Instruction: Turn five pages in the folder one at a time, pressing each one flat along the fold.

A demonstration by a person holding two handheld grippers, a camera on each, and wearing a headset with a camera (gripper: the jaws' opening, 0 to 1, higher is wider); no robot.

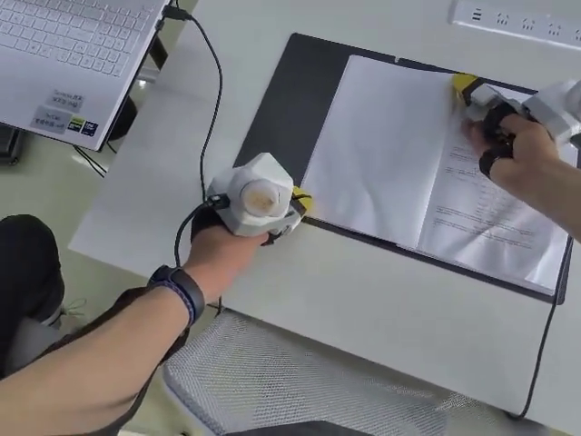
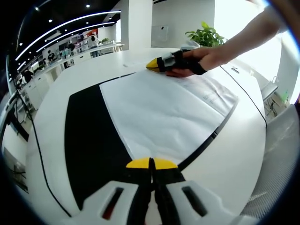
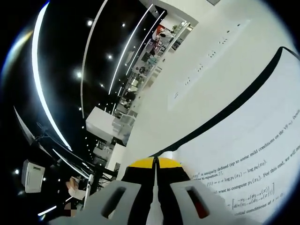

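yellow-tipped right gripper [image 3: 155, 165], jaws pinched together, sitting right at the corner of a white printed page [image 3: 253, 154] inside the thin black folder [image 3: 220, 117]

White, yellow-tipped left tool [image 2: 151, 163], right tool [image 3: 154, 162]; black wristband [image 1: 182, 289].

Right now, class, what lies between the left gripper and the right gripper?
The blank white page of the open folder, from left gripper to right gripper, in the head view.
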